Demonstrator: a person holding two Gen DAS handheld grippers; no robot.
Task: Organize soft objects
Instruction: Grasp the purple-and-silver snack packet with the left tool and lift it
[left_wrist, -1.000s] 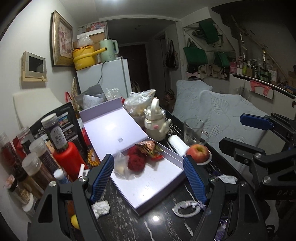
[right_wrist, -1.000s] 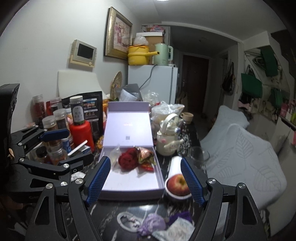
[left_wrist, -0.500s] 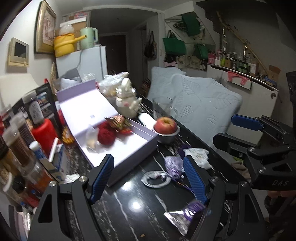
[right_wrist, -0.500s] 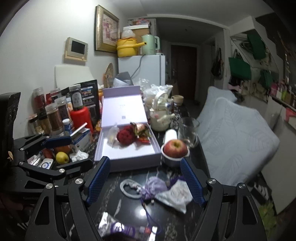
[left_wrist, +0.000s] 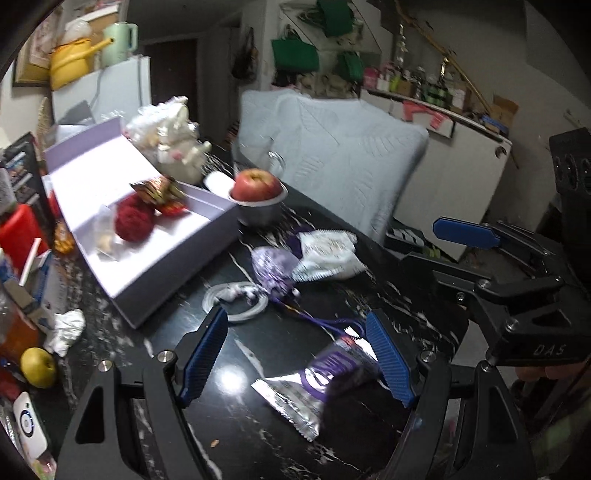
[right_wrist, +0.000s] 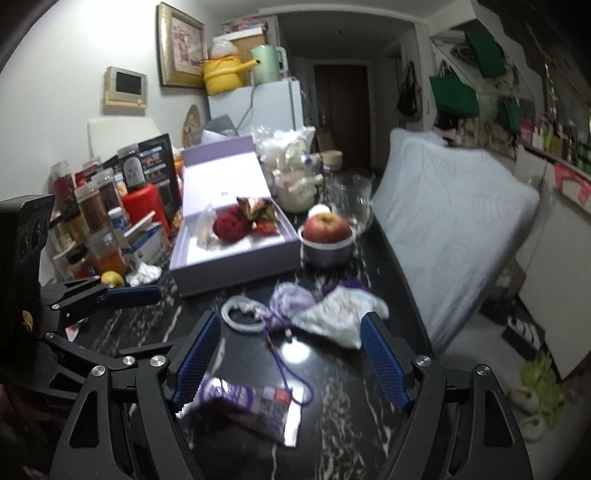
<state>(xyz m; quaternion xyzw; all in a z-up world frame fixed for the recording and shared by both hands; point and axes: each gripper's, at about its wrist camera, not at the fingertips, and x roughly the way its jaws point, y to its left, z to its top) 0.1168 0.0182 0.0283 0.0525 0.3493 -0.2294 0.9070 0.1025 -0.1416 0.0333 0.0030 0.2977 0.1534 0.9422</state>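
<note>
Two hand-held grippers hover over a dark marbled worktop (right_wrist: 343, 391), both with their blue pads spread wide and nothing between them. The left hand-held gripper (left_wrist: 295, 356) frames a silver and purple snack packet (left_wrist: 325, 376) lying flat on the worktop; the packet's far end lies close by the right-side pad, though contact cannot be told. The right hand-held gripper (right_wrist: 288, 360) looks over the same packet (right_wrist: 251, 400), which lies near its left pad. Beyond the packet are a purple drawstring pouch (right_wrist: 288, 304), its cord trailing toward the packet, a white crinkled bag (right_wrist: 340, 317) just beside it, and a coiled white cable (right_wrist: 242, 317). Farther back stands an open lilac box (right_wrist: 236, 251) holding a red knitted ball (right_wrist: 231, 227), a small clear bag (right_wrist: 205, 225) and shiny wrapped sweets (right_wrist: 258, 210). An apple (right_wrist: 327, 229) sits in a metal bowl (right_wrist: 327, 253) just right of the box.
</note>
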